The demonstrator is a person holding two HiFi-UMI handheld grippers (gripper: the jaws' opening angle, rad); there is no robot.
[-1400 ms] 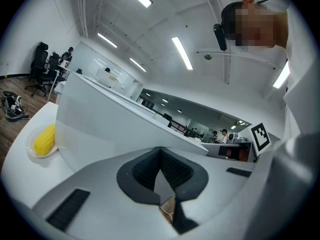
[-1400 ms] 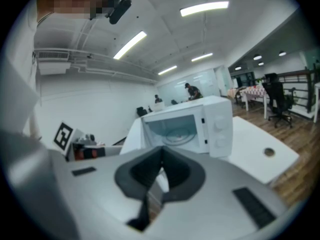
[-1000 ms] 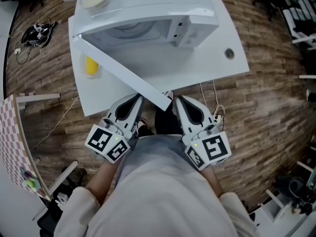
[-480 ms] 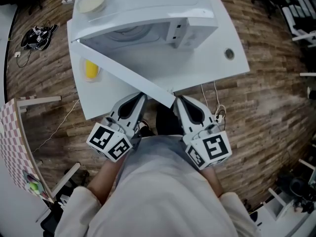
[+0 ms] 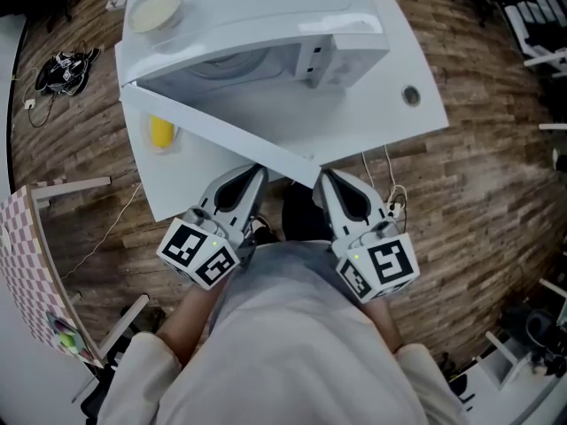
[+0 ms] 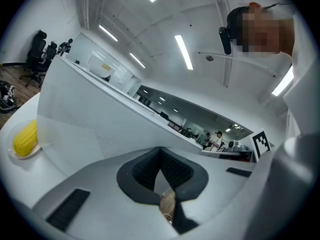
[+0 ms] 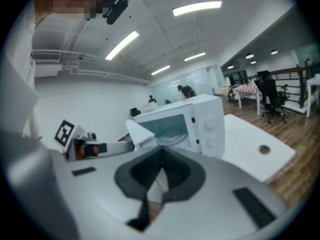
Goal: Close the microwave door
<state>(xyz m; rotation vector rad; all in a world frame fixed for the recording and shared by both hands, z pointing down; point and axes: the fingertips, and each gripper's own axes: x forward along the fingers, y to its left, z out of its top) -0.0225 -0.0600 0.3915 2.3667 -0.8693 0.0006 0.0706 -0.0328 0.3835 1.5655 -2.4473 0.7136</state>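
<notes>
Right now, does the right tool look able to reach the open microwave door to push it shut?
Probably yes. The right tool sits close to the free end of the microwave door, on the person's side of it, and nothing shows between them. Its jaws are together, which should suit a push.

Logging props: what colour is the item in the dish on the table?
The item is yellow, clearest in the left gripper view.

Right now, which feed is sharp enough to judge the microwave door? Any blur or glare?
Head view: sharp, edges bowed by the wide lens; the white microwave door barely stands out from the white table. Left gripper view: sharp, ceiling lights bright, no glare on the door. Right gripper view: soft throughout, microwave readable.
</notes>
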